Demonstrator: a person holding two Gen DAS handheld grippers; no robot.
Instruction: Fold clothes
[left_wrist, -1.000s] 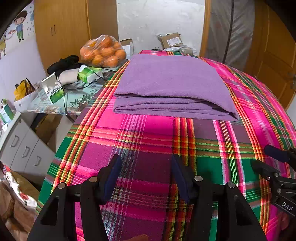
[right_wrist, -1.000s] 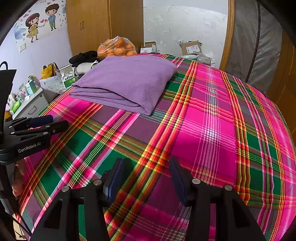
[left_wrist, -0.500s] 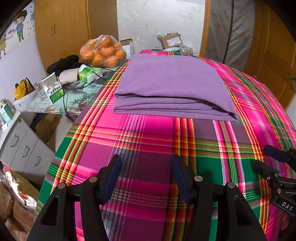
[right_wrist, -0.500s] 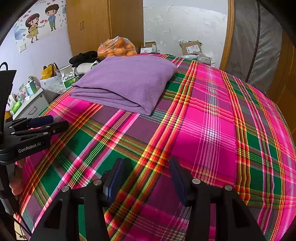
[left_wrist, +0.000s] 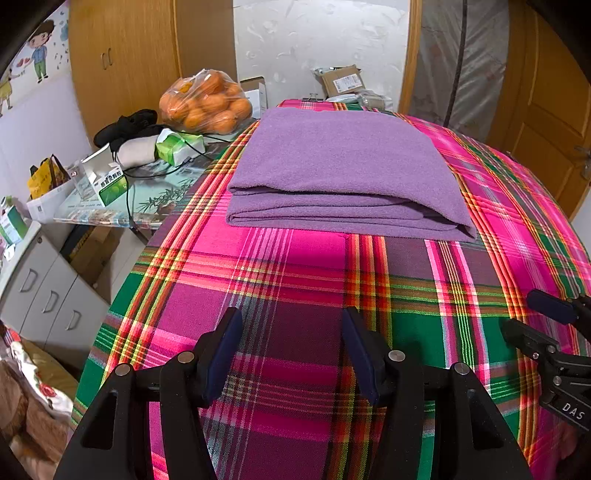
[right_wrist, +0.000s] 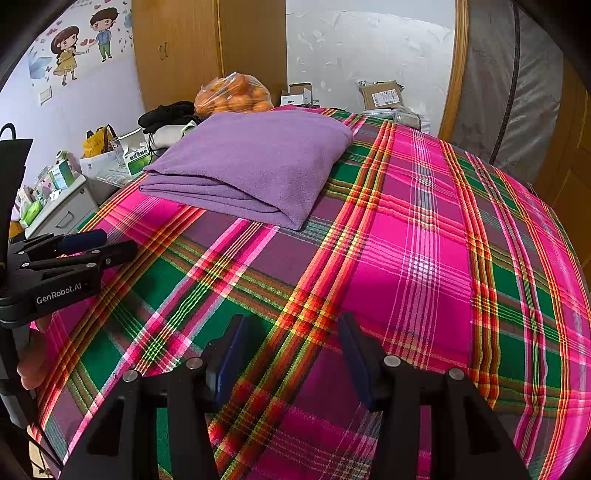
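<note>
A: Left gripper (left_wrist: 290, 332) and right gripper (right_wrist: 290, 336)?
B: Both at the bottom of their frames, jaws spread wide, nothing between them, over the plaid cloth (left_wrist: 303, 295).
A: The garment?
B: The purple garment (left_wrist: 343, 173) lies folded at upper centre, well apart from both. Oranges (left_wrist: 207, 103) sit at upper left.

Bright, even indoor light fills both fisheye views, rendering the plaid cloth (left_wrist: 295, 280) vivid and sharp. A soft shadow lies along the near edge of the folded purple garment (right_wrist: 251, 162). Straight lines bow outward, and black vignetting cuts the corners. No blur is evident.
</note>
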